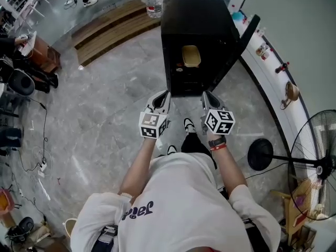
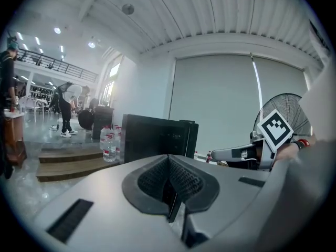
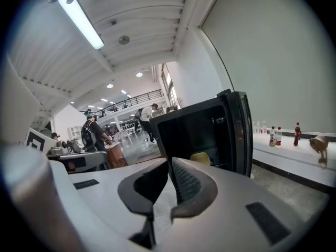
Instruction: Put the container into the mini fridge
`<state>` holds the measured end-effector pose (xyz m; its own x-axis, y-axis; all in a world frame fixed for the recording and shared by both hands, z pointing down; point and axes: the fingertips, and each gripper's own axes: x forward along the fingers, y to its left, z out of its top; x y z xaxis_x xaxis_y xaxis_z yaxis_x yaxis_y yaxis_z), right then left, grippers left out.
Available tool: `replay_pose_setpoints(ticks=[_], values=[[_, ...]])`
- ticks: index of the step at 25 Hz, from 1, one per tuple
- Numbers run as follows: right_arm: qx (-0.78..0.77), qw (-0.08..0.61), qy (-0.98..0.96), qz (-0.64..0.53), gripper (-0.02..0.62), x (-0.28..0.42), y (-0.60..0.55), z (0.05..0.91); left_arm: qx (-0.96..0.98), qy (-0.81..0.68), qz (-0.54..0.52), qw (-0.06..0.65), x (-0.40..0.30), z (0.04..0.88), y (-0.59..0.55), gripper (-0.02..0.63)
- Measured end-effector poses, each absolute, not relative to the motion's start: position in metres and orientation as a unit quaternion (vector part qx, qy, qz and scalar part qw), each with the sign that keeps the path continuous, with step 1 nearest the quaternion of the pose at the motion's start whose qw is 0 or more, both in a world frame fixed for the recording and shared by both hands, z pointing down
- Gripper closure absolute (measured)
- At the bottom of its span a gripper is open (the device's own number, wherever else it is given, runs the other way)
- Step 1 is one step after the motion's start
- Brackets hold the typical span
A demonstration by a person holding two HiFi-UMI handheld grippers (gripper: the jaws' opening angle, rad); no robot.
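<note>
Grey veined stone floor, under everything in the head view. White shirt of the person, filling the lower middle of that view. Black mini fridge, upright on the floor straight ahead, with its door swung open to the right and the dark inside exposed toward both grippers. Standing fan, at the right edge, round base on the floor near the person. White ledge, curving along the right wall behind the fridge door, with small bottles standing on it. Wooden steps, left of the fridge and well apart from it. Left gripper, held just before the fridge's lower front edge, jaws pressed together with nothing between them. Right gripper, beside the left one at the same height, jaws likewise closed on nothing. Water bottles, grouped at the fridge's rear left corner. Pale yellow container, inside the fridge's open compartment, clear of both grippers, seen past the right jaw in the right gripper view.
</note>
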<state>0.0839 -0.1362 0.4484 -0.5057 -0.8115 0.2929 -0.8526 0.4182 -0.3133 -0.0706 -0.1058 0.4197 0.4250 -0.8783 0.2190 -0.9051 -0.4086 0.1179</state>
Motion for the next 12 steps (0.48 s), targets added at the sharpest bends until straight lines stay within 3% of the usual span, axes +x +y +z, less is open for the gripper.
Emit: replay_pose_setpoints(ticks=[12], values=[[0.532, 0.046, -0.827, 0.175, 0.58, 0.107, -0.111, 0.43, 0.842, -0.531, 0.05, 0.079, -0.062, 0.406, -0.084, 0.585]])
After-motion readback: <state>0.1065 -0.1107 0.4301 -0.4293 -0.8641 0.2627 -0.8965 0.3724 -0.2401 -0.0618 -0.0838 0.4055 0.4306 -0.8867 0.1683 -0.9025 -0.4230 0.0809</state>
